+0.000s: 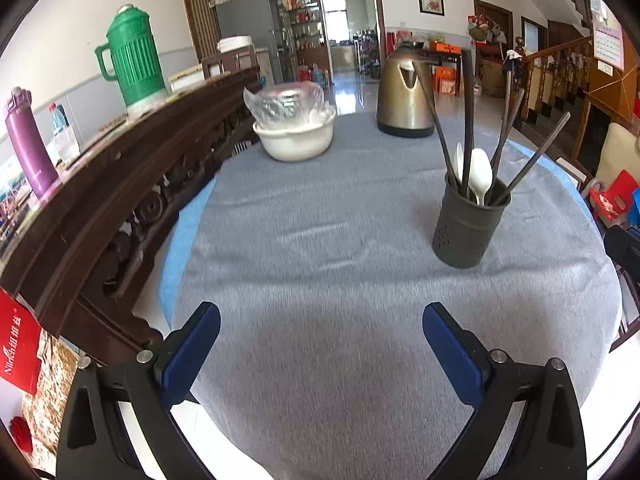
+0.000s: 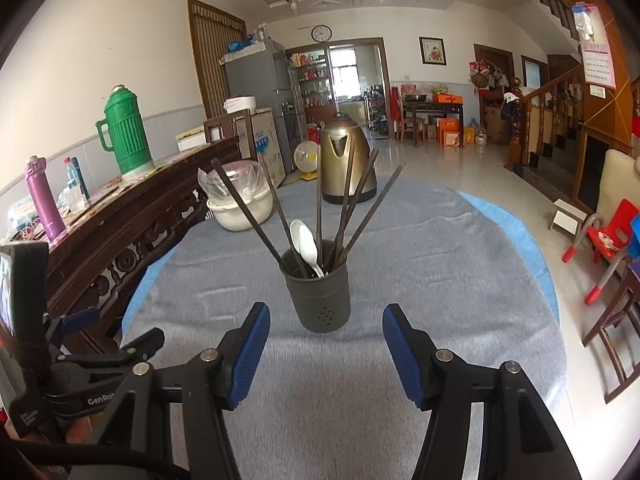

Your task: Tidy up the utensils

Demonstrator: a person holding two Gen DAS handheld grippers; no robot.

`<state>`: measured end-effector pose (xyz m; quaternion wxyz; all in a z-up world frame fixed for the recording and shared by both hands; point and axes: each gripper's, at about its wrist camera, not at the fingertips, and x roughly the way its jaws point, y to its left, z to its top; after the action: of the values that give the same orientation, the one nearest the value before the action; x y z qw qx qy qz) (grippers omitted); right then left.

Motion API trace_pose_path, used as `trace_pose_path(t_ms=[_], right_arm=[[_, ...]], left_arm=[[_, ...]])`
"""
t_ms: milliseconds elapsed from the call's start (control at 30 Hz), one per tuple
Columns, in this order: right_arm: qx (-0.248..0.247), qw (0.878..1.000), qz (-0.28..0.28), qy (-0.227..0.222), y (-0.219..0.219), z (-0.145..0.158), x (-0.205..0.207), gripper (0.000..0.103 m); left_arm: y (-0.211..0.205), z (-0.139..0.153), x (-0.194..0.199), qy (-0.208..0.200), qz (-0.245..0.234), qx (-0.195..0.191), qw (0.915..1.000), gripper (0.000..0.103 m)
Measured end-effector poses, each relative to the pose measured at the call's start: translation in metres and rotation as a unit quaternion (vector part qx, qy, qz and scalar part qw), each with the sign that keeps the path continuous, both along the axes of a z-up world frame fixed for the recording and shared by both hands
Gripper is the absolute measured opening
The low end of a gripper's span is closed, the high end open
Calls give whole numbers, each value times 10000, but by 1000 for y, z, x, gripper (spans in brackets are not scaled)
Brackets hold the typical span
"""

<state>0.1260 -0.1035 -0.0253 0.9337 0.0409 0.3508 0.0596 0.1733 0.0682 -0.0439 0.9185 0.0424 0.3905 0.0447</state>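
- White lettering reading "GenRo", its end cut off by a finger in front, stood on the black body of the left hand-held gripper (image 2: 102, 354) in the right wrist view.
- Small white print on a black tab (image 2: 28, 416) of that same device was too fine to read.
- A red bag (image 1: 18, 354) at the left edge of the left wrist view bore white lettering, tilted and not clearly legible.
- The wall calendar (image 2: 598, 62) carried a grid of figures too small to read.
- The wall clock (image 2: 321, 33) showed a dial whose numerals could not be made out.
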Motion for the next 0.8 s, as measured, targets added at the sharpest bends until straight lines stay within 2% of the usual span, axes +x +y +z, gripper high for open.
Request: trace_pose_path(t_ms=[800], right_arm=[[126, 9997, -53, 180, -1, -12, 8, 62]], left_arm=[[-1, -6, 6, 113, -26, 35, 9999, 101]])
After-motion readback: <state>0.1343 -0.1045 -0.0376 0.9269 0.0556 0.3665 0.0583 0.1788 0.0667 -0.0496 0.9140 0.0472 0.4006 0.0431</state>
